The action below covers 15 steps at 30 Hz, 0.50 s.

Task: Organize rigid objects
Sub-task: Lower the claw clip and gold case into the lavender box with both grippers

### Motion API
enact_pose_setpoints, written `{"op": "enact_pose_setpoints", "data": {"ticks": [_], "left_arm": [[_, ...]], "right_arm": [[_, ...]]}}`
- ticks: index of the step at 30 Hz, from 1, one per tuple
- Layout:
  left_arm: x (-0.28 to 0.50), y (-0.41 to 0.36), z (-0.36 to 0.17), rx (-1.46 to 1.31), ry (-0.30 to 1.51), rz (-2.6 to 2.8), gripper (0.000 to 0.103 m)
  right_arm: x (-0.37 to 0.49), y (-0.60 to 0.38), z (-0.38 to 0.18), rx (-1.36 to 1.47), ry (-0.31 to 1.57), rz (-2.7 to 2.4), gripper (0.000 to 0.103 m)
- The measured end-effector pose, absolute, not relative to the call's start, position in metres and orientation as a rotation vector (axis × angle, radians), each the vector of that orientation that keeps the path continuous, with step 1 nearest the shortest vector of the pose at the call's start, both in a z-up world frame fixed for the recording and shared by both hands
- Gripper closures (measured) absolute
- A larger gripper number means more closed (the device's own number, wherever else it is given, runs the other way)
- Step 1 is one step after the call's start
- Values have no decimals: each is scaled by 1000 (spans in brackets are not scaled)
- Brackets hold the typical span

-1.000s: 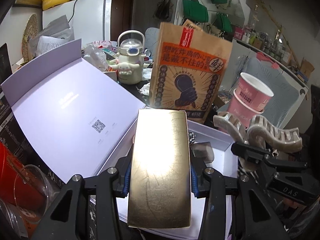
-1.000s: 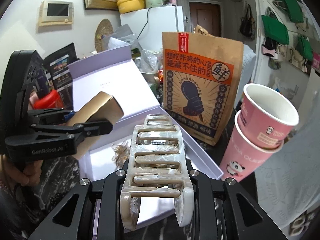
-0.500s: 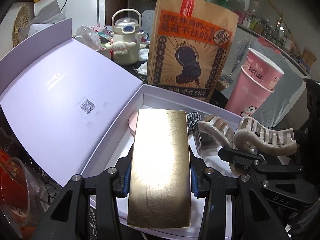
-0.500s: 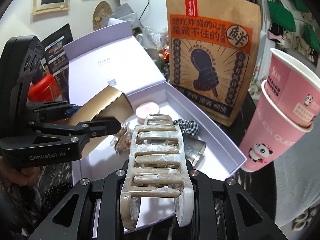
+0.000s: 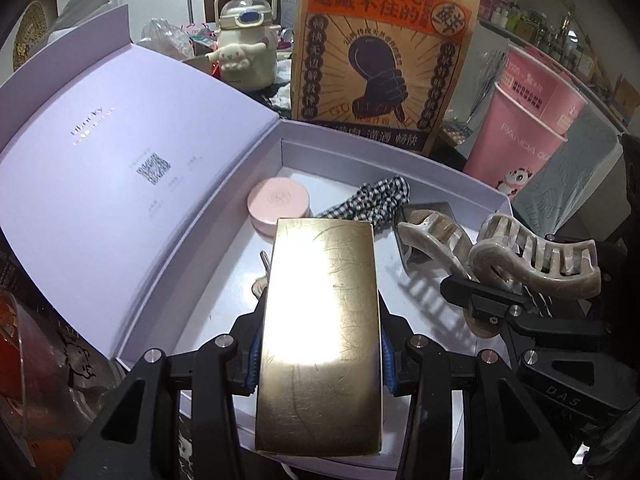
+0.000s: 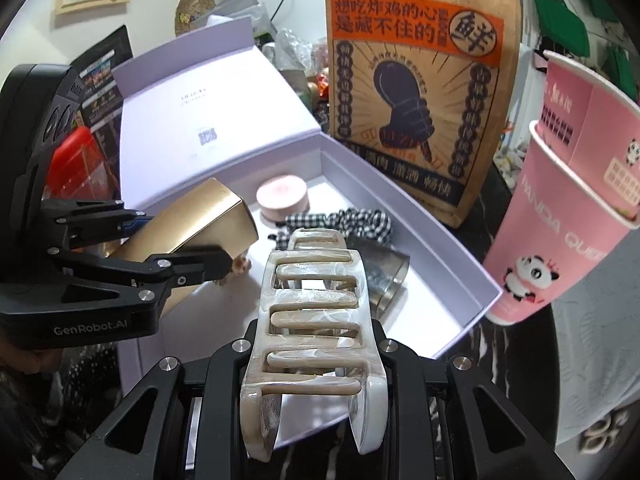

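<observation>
Both grippers lower over box (image 5: pixel 460 172); glossy gold case (image 5: pixel 320 320)

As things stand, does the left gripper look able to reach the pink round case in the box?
Probably not to grasp it: the left gripper is shut on the gold box, though nothing blocks the way to the pink round case.

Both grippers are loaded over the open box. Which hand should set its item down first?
Left, probably. The left gripper holds the gold box over bare floor of the lavender box; the hair claw in the right gripper hangs above another claw.
</observation>
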<state>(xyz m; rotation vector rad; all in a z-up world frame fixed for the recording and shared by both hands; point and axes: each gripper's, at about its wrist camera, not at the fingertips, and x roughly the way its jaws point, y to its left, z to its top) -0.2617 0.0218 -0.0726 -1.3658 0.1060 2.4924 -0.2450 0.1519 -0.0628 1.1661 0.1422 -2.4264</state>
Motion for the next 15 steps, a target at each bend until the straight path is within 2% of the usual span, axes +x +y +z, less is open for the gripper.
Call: {"op": "enact_pose_setpoints", "data": {"ticks": [15], "left_arm": [[-257, 30, -83, -1395, 179, 2492, 59]], "right_arm": [[-246, 142, -72, 1198, 202, -2421, 77]]}}
